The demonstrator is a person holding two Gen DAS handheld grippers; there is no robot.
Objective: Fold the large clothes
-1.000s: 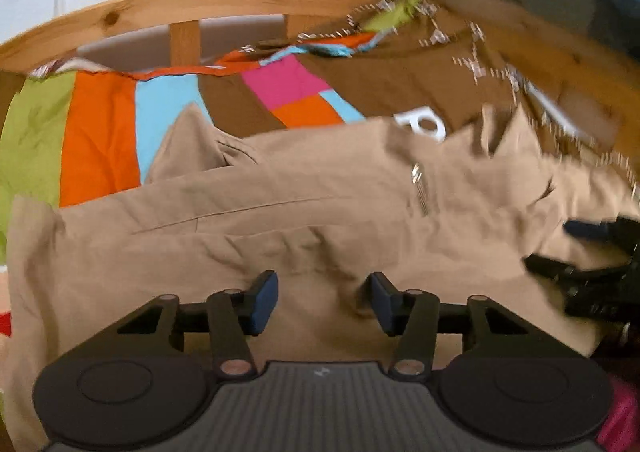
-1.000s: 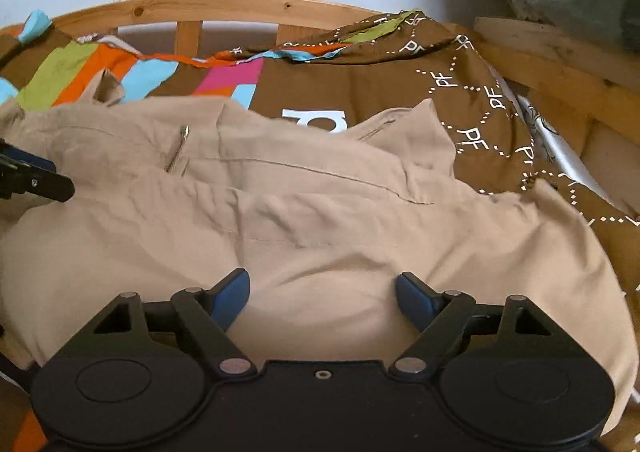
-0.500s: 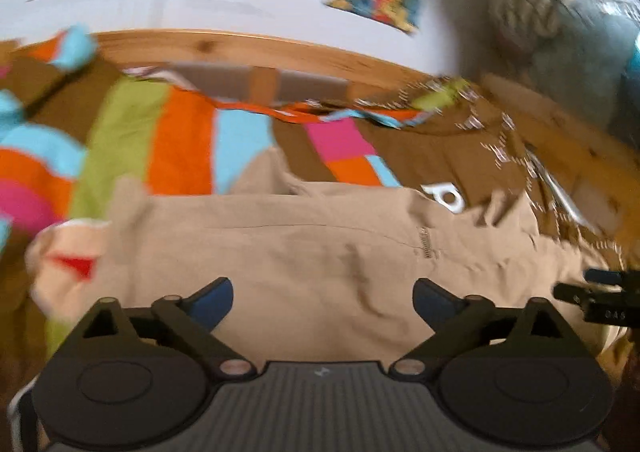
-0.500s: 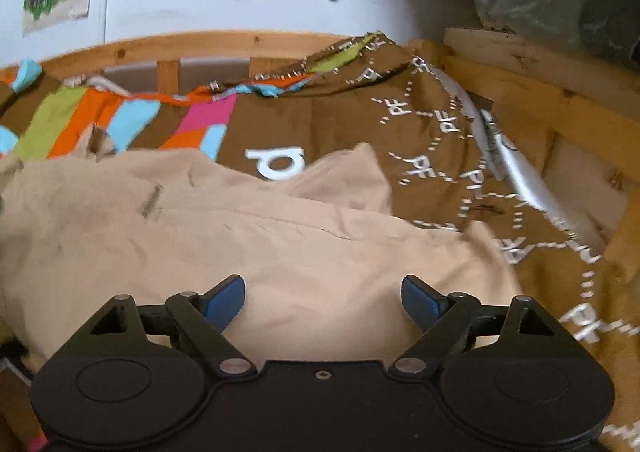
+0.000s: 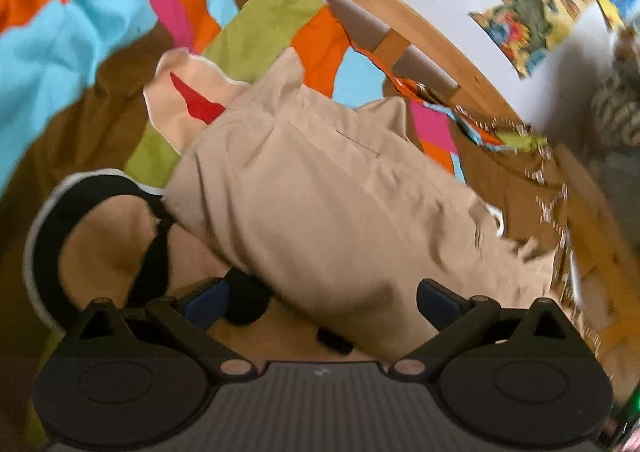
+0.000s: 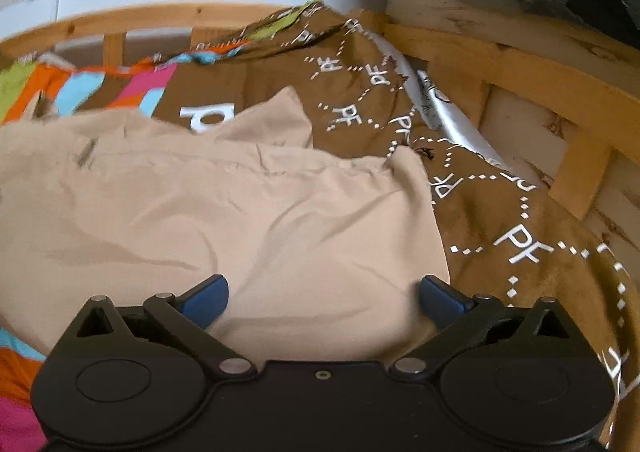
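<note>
Lying ahead of both tools — beige garment (image 6: pixel 224 211), jaws spread.

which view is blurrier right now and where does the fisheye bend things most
Left wrist view: the blurrier one, tilted, with the beige garment and wall poster smeared. Right wrist view: sharper, PF letters on the brown blanket readable, only the left edge smeared. In both, the wooden bed rail bows into an arc near the rim.

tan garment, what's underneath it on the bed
The tan garment lies on a brown and multicoloured patchwork bedcover. In the left wrist view its left edge also overlaps a cream cloth with a red mark. Anything under its middle is covered.
</note>
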